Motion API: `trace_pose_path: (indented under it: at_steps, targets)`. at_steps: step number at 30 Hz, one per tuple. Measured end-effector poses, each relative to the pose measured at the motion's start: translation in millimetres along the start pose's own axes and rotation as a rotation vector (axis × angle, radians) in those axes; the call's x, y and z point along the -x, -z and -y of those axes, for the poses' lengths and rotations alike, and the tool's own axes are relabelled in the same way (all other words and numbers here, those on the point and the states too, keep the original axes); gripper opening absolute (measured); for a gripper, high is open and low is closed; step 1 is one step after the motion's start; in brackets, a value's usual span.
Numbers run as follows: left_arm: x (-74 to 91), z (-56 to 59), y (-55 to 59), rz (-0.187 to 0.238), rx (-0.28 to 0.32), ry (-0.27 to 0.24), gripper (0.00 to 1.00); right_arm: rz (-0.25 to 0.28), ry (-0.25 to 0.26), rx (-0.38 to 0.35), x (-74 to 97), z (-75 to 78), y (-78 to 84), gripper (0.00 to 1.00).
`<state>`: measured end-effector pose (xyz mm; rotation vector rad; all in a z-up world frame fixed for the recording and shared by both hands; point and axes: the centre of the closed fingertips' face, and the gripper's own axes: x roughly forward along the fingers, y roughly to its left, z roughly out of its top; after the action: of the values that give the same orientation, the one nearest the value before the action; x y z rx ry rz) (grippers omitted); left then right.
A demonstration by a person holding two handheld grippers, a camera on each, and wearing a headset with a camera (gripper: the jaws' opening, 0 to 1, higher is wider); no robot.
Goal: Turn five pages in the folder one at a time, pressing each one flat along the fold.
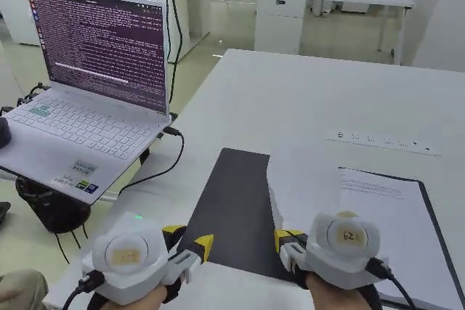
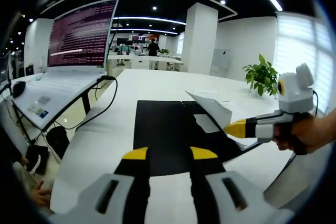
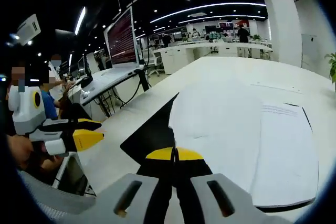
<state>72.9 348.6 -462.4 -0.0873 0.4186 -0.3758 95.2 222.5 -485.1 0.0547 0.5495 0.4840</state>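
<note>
Folder (image 1: 232, 208) cover: black, matt, smooth, looks like plastic. Page (image 1: 301, 179), at 3 o'clock of the cover: thin white paper, matt. Table (image 1: 290, 92): white, smooth, faint sheen. Left gripper (image 1: 190, 239) and right gripper (image 1: 288, 237): white moulded plastic, satin finish. Fingers (image 2: 135, 154): black with smooth yellow tips. Laptop (image 1: 87, 132), 10 o'clock: white matt casing, glossy screen.

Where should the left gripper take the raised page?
Its free near edge, coming from the left over the black cover: the page stands lifted off the stack, pinched by the right gripper, and that edge faces the open left gripper.
</note>
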Motion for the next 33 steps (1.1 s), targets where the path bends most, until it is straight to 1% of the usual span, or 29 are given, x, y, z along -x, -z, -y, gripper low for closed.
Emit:
trace_pose_path:
  at_steps: [5, 6, 9, 10, 11, 13, 16, 19, 24, 26, 29, 30, 33]
  targets:
    - [7.4, -4.9, 2.4, -0.003, 0.015, -0.015, 0.28, -0.046, -0.001, 0.063, -9.6, -3.5, 15.5, 0.0]
    - [9.0, -6.2, 4.0, -0.007, 0.017, -0.019, 0.28, -0.067, -0.003, 0.086, -11.7, -3.4, 21.2, 0.0]
    - [11.7, -8.6, 6.5, -0.013, 0.017, -0.024, 0.27, -0.1, 0.0, 0.109, -16.3, -2.3, 31.5, 0.0]
    - [12.5, -9.4, 8.0, -0.018, 0.02, -0.026, 0.27, -0.119, 0.001, 0.117, -18.5, -1.9, 37.1, 0.0]
    - [12.9, -9.7, 9.0, -0.021, 0.022, -0.025, 0.28, -0.125, 0.003, 0.112, -20.0, -1.2, 39.4, 0.0]
    - [13.9, -9.5, 11.1, -0.029, 0.029, -0.022, 0.28, -0.143, 0.012, 0.078, -23.2, 1.4, 45.7, 0.0]
    - [14.8, -7.4, 13.0, -0.036, 0.032, -0.015, 0.28, -0.156, 0.011, 0.101, -27.3, 0.2, 49.6, 0.0]
    - [14.4, -4.9, 14.5, -0.041, 0.035, -0.008, 0.28, -0.169, 0.011, 0.086, -30.6, 2.3, 53.4, 0.0]
    - [12.5, 0.9, 17.8, -0.05, 0.036, 0.002, 0.28, -0.193, 0.008, 0.118, -33.0, 2.2, 61.4, 0.0]
    - [11.7, 3.6, 19.5, -0.054, 0.031, 0.008, 0.28, -0.212, 0.007, 0.165, -33.4, 3.1, 66.4, 0.0]
    - [10.5, 6.7, 22.0, -0.066, 0.023, 0.016, 0.28, -0.216, 0.003, 0.19, -34.3, 3.2, 69.3, 0.0]
    - [9.8, 7.8, 22.5, -0.069, 0.022, 0.02, 0.28, -0.211, 0.002, 0.209, -34.9, 3.3, 68.5, 0.0]
    - [5.4, 12.0, 24.1, -0.082, 0.008, 0.032, 0.28, -0.218, -0.008, 0.271, -34.5, 1.4, 68.3, 0.0]
